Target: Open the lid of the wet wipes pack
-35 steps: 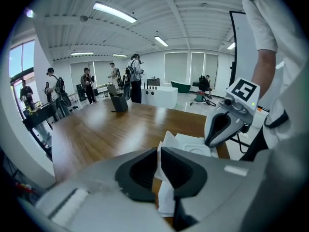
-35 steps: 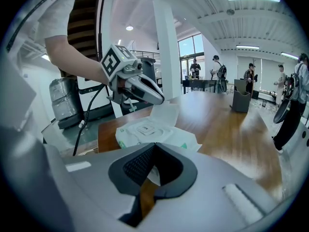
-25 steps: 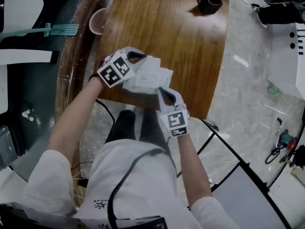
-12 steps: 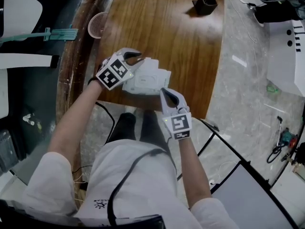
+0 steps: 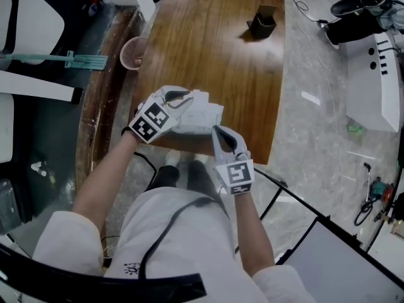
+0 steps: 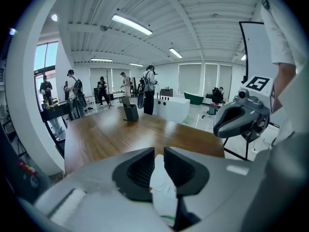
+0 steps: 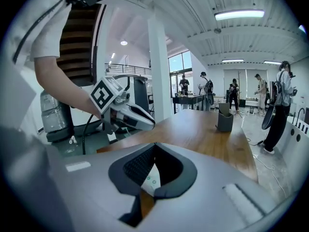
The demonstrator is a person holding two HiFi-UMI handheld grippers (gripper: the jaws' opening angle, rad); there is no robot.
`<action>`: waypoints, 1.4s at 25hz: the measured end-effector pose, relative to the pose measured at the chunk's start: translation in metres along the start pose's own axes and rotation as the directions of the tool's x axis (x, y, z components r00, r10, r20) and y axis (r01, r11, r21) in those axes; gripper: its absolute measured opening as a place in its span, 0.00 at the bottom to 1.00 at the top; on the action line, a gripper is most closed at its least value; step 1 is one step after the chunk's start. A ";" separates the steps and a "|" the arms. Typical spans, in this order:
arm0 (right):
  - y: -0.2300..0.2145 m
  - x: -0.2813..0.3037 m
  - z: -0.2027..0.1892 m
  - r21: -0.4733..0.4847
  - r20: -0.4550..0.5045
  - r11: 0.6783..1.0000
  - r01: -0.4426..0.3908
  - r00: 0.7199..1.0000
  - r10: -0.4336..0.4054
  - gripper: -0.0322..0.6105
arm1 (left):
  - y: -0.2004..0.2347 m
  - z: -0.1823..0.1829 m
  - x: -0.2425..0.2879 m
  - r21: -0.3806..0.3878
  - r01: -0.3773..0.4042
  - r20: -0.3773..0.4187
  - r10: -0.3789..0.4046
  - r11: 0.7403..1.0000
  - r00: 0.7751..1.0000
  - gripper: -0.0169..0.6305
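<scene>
The white wet wipes pack [image 5: 201,115] hangs at the near edge of the wooden table [image 5: 214,49], held between both grippers. My left gripper [image 5: 187,98] comes at it from the left. Its jaws are closing, with a narrow gap, and in the left gripper view [image 6: 159,151] white pack material [image 6: 164,187] fills that gap and touches both pads. My right gripper [image 5: 214,129] meets the pack's near right corner. In the right gripper view [image 7: 154,146] its tips are together, with white film printed in green [image 7: 148,181] pinched between the pads. The lid itself is hidden.
A black holder [image 5: 262,24] stands far back on the table. A pink mesh basket [image 5: 132,52] sits off the table's left edge near a green-handled tool [image 5: 76,60]. A white machine [image 5: 379,81] stands on the floor at right. Several people stand in the distant room [image 6: 120,88].
Both grippers have risen a little with the pack still between them. The pack keeps its place relative to the jaws, near the table's front edge.
</scene>
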State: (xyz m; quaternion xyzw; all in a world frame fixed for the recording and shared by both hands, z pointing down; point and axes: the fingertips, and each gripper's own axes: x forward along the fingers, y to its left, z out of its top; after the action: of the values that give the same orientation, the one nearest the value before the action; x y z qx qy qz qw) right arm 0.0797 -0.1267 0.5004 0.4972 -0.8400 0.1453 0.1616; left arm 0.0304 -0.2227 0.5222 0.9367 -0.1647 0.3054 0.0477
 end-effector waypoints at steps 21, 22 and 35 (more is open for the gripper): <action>0.046 -0.059 0.085 -0.071 0.195 0.997 -0.005 0.981 0.018 0.06 | -0.057 0.051 -0.100 -0.032 -0.098 0.195 0.102 0.995 0.975 0.04; 0.049 -0.063 0.089 -0.083 0.200 0.997 -0.007 0.979 0.023 0.06 | -0.061 0.052 -0.105 -0.030 -0.101 0.203 0.105 0.994 0.974 0.04; 0.057 -0.095 0.119 -0.068 0.255 0.997 0.027 0.967 -0.009 0.06 | -0.086 0.074 -0.158 -0.085 -0.106 0.337 0.129 0.991 0.933 0.04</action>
State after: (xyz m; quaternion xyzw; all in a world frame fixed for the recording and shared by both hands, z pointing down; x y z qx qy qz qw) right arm 0.0573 -0.0734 0.3482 0.5133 -0.8538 0.0489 0.0714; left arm -0.0194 -0.1121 0.3700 0.9618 -0.2362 0.1349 0.0306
